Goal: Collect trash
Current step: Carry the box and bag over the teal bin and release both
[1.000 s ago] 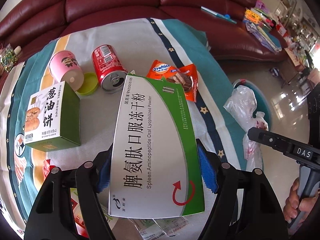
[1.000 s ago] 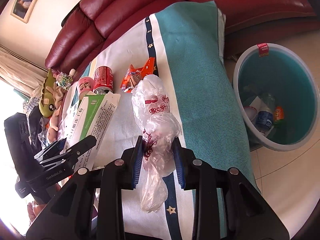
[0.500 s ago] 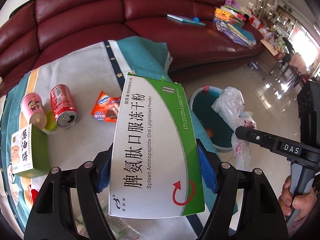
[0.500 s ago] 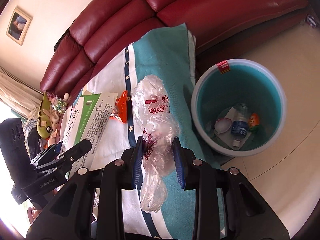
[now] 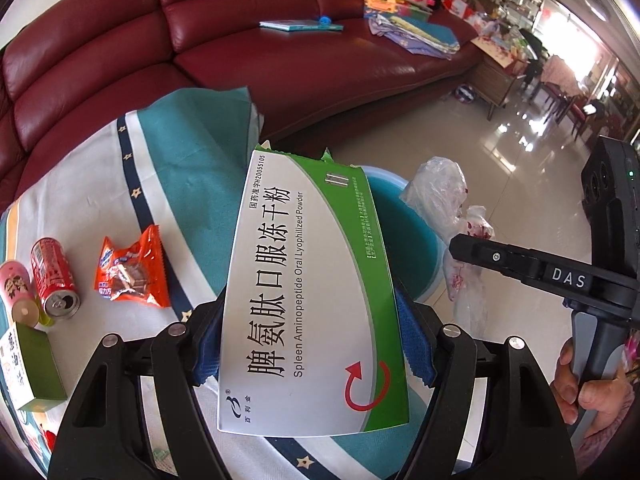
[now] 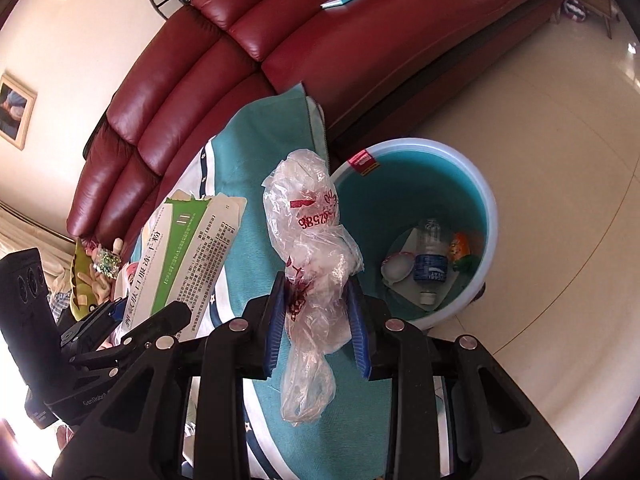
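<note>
Already some trash sits in the teal bin [image 6: 486,216]: a water bottle [image 6: 430,256], a pale mask-like piece and an orange scrap lie on its bottom. Two more pieces are in transit. The left claw [image 5: 308,344] is clenched on a green-and-white medicine box [image 5: 304,300], held in the air between the desk [image 5: 100,184] and the bin. The right claw [image 6: 318,320] pinches a crumpled clear plastic bag [image 6: 312,264] beside the bin's rim, not yet over it. Left to collect on the desk's cloth are a red can [image 5: 54,278], an orange snack wrapper [image 5: 132,274], a pink cup [image 5: 18,294] and a green carton [image 5: 28,372].
</note>
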`<state>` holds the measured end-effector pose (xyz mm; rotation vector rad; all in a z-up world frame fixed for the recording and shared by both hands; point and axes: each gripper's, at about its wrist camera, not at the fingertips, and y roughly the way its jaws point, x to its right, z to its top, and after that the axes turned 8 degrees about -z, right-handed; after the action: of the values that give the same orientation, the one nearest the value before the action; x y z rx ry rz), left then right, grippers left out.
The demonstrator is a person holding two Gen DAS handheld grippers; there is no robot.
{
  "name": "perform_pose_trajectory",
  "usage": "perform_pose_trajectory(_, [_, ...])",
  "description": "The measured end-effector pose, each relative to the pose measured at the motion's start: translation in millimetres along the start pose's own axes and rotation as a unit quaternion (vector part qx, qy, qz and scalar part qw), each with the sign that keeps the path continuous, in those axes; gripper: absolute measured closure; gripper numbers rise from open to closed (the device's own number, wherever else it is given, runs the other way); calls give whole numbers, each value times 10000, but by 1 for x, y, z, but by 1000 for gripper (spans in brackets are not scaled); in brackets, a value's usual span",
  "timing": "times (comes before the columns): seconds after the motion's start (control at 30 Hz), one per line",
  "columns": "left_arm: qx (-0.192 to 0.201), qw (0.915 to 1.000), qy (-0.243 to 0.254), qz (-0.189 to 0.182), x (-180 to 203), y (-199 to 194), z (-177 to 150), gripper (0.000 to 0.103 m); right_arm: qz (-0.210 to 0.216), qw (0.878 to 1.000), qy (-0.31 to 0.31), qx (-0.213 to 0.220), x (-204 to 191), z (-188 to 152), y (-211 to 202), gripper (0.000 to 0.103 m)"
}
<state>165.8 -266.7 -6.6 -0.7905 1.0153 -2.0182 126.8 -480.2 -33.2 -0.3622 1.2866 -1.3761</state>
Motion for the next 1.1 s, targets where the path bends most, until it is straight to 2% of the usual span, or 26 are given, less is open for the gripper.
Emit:
perform_pose_trajectory(0.43, [-515, 9979, 394, -71, 22, 58, 23, 30, -320, 9977, 593, 11, 57, 11, 5, 75])
perform_pose_trajectory(0.93, [-855, 9932, -26, -793, 29, 114, 54, 28, -596, 9958, 691, -25, 66, 28, 21, 75])
perform_pose_trajectory(1.1, [-925, 9932, -90, -703, 25, 120, 51, 22, -662, 9956, 660, -83, 65, 31, 25, 75])
